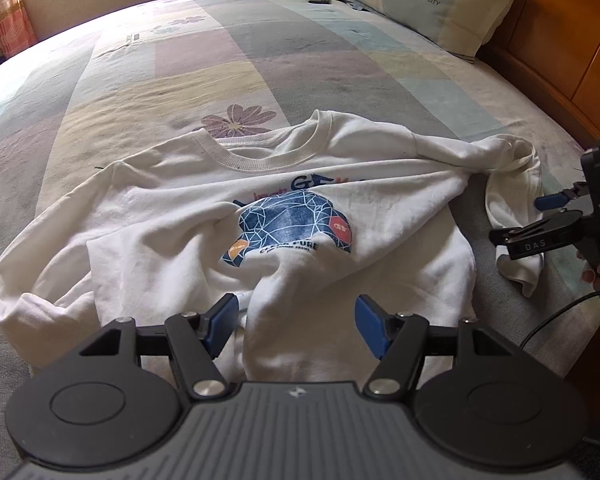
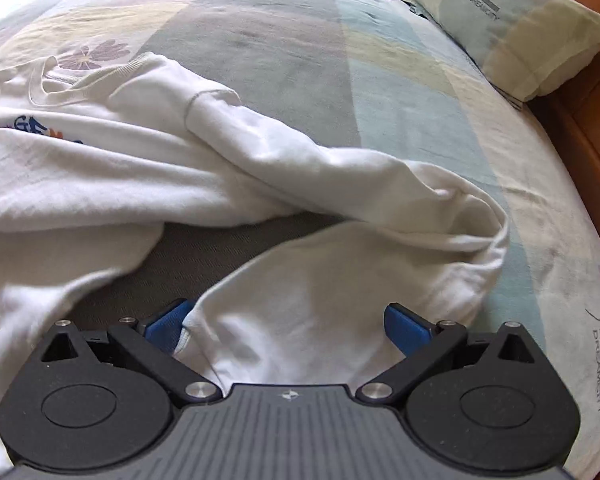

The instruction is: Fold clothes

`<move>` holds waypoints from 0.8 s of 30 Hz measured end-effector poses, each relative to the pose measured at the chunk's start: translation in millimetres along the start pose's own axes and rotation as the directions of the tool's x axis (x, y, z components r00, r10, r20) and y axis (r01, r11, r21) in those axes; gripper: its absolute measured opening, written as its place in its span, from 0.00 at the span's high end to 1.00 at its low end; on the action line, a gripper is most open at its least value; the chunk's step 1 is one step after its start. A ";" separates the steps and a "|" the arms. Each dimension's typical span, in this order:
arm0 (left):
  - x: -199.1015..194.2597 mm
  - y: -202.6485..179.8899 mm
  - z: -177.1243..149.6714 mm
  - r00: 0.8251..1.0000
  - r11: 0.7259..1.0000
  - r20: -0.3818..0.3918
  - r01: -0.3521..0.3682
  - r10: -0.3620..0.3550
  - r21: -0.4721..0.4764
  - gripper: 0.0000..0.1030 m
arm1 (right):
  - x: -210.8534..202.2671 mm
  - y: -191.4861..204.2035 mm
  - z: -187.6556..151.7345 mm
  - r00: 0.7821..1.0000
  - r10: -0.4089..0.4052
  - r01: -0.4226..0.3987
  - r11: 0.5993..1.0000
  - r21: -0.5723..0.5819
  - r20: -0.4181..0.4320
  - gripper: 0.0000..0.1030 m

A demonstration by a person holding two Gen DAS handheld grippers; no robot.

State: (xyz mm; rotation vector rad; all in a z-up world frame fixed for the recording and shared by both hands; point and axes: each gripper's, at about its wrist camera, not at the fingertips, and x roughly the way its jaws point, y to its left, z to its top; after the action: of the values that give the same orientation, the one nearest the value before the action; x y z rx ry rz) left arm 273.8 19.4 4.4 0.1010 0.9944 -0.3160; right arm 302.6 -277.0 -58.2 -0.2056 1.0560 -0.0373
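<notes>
Covering the bed (image 1: 340, 60), a pastel patchwork sheet.

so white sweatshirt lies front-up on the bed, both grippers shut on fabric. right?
Not quite. The white sweatshirt does lie front-up on the bed, but neither gripper is shut: the left gripper and the right gripper both have their fingers spread wide around cloth, as each wrist view shows.

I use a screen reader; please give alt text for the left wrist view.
A white sweatshirt with a blue graphic lies rumpled, face up, on a patchwork bedspread. The open left gripper hovers at its hem; the right gripper is beside one sleeve.
</notes>
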 end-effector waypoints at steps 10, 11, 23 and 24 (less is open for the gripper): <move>16.5 -28.6 17.1 0.999 0.997 -0.010 0.047 -0.046 0.063 0.30 | -13.7 -109.4 -82.1 0.988 -0.104 0.127 0.969 0.214 -0.113 0.00; 17.6 -31.6 17.9 0.999 0.996 -0.014 0.048 -0.047 0.070 0.30 | -13.4 -112.5 -85.9 0.990 -0.090 0.114 0.962 0.247 -0.107 0.00; 16.7 -43.8 23.1 0.999 0.995 -0.024 0.044 -0.042 0.085 0.29 | -22.4 -110.6 -102.3 0.996 -0.090 0.087 0.938 0.336 -0.006 0.00; 15.1 -45.1 24.3 0.999 0.995 -0.020 0.045 -0.043 0.089 0.29 | -24.4 -109.9 -98.7 0.995 -0.099 0.097 0.937 0.335 -0.011 0.00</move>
State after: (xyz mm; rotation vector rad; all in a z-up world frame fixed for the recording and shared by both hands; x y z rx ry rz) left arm 287.1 -32.2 7.7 0.1635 1.0017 -0.4005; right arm 212.5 -396.4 -63.6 0.0519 1.0160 -0.3049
